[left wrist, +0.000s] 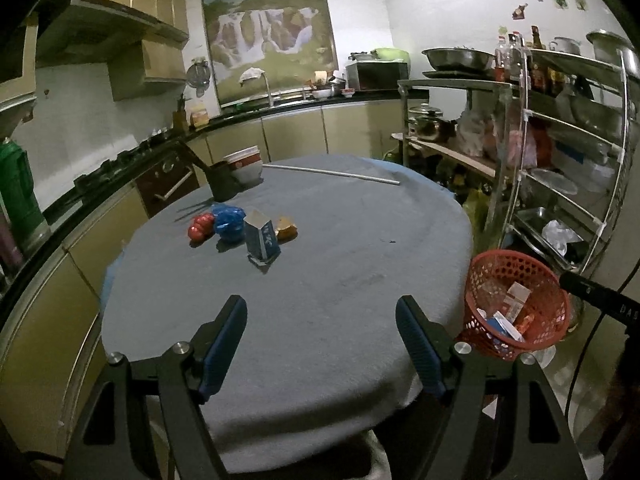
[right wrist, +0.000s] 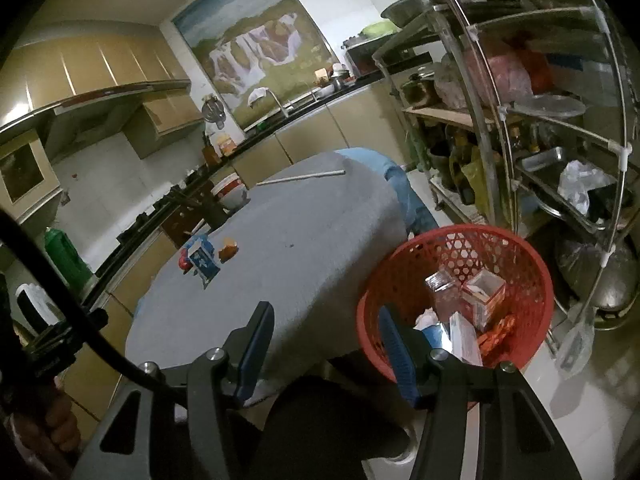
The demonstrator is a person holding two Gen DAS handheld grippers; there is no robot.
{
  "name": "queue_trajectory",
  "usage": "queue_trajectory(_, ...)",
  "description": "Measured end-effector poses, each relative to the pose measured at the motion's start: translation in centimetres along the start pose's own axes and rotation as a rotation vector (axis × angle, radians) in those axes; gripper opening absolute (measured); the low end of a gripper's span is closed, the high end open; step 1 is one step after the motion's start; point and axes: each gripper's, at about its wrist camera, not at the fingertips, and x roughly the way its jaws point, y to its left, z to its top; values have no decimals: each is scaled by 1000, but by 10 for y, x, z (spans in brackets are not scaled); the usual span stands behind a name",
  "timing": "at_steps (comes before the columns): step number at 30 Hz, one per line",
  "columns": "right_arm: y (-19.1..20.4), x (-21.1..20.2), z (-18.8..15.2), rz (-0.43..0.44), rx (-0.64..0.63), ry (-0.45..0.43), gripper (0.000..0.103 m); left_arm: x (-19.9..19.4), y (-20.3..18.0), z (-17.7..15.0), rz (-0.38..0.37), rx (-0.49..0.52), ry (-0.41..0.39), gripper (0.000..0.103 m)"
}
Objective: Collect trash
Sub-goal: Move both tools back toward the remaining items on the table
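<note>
Both the left gripper and right gripper gape empty; blue carton stands ahead, red basket right, bowls beyond.

my left gripper has two matte black arms with triangular cut-outs, each jointed by round silver screws. its fingers carry ribbed blue pads on their inner faces. my right gripper is built the same: black frame, silver screw heads, blue ribbed pads. a black cable curves across the right wrist view. at the lower left there, bare skin of my left hand shows.
</note>
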Motion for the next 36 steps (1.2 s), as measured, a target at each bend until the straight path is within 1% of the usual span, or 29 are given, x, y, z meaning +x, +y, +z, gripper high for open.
queue_trajectory(5, 7, 3, 3, -12, -7, 5, 58, 1, 13, -3, -1, -38, 4, 77)
queue_trajectory(10, 20, 5, 2, -12, -46, 11, 58, 0, 22, -6, -4, -79, 8, 77)
queue_trajectory(14, 28, 5, -1, -14, -71, 17, 58, 0, 22, -8, -2, -74, 6, 77)
queue_trajectory(17, 28, 7, 1, -15, -66, 21, 58, 2, 22, -8, 3, -68, 7, 77)
queue_trajectory(24, 27, 8, 5, -17, -66, 28, 58, 12, 26, -11, 5, -87, 55, 77)
queue_trajectory(36, 25, 9, 1, -24, -67, 38, 58, 24, 29, -14, 18, -136, 99, 77)
